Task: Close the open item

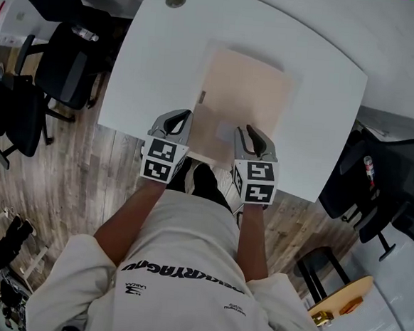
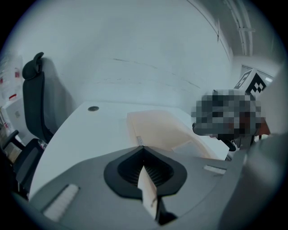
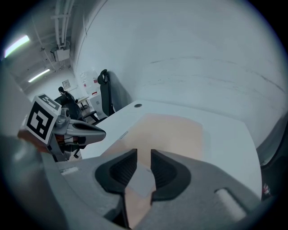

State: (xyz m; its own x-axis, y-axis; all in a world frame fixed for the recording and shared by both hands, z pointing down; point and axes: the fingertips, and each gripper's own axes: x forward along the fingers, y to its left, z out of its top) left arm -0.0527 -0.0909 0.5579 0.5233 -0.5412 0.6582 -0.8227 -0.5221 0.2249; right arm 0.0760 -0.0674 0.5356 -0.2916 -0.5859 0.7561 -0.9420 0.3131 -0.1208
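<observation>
Head view: left gripper (image 1: pixel 181 118) and right gripper (image 1: pixel 248 133) jaws both pinch the flat pale-beige card folder (image 1: pixel 245 93) on the white table (image 1: pixel 154 64). Guessing the flap gets swung shut next.

Person at a desk wears a white short-sleeved T-shirt (image 1: pixel 185 266) with dark lettering printed across it. The left gripper (image 1: pixel 183 121) and right gripper (image 1: pixel 249 134) have grey moulded bodies and black ribbed jaw pads. Each carries a white cube, left cube (image 1: pixel 159 160) and right cube (image 1: pixel 254 181), printed with black square markers.
</observation>
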